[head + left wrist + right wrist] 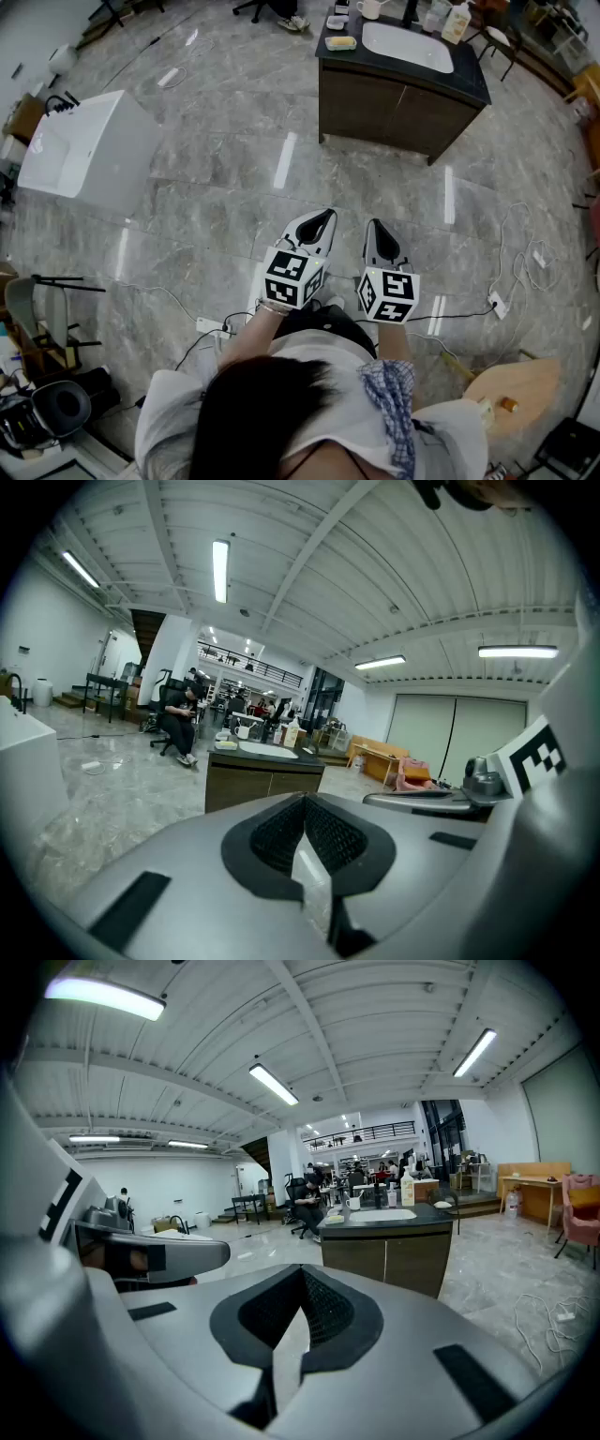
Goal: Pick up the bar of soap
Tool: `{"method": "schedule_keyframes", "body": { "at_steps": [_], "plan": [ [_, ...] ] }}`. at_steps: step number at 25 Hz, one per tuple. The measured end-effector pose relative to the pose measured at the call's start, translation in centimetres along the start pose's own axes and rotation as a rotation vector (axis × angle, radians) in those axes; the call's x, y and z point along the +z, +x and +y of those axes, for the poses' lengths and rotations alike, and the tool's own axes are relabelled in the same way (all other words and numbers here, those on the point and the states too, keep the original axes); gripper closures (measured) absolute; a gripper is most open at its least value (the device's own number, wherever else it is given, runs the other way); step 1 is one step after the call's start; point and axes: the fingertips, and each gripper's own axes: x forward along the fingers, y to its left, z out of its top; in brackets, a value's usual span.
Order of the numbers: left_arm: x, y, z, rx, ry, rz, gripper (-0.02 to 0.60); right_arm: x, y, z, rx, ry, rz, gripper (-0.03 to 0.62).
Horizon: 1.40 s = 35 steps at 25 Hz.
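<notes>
Two grippers side by side over marble floor (216, 187): left gripper (319, 225) pressed together, empty; right gripper (378, 236) likewise closed on nothing. Well ahead, dark counter (466, 79) with white basin (408, 45); yellow bar of soap (340, 42) at counter's left end, beside basin.

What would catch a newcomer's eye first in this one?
The left hand-held gripper and right hand-held gripper, both shut and empty, sit side by side over the grey marble floor, mid head view. Far ahead stands a dark vanity cabinet with a white basin, the yellow bar of soap on its left end.
</notes>
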Motion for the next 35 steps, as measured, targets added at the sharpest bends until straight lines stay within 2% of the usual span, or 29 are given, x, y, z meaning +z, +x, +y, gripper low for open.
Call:
{"method": "schedule_keyframes", "body": {
  "at_steps": [7, 19, 26, 35],
  "plan": [
    [0.4, 0.4, -1.9, -0.001, 0.010, -0.011, 0.571, 0.0, -0.9, -1.0, 0.010, 0.003, -0.002, 0.579],
    [-0.7, 0.9, -4.6, 0.043, -0.013, -0.023, 0.571, -0.4, -2.3, -3.1, 0.051, 0.022, -0.006, 0.578],
    [-0.7, 1.6, -3.9, 0.064, -0.013, -0.027, 0.571, -0.4, -1.4, -3.6, 0.051, 0.013, -0.008, 0.577],
    [0.6, 5.5, -1.6, 0.028, -0.013, -0.016, 0.571, 1.4, 2.2, -4.8, 0.025, 0.002, -0.011, 0.577]
  ]
}}
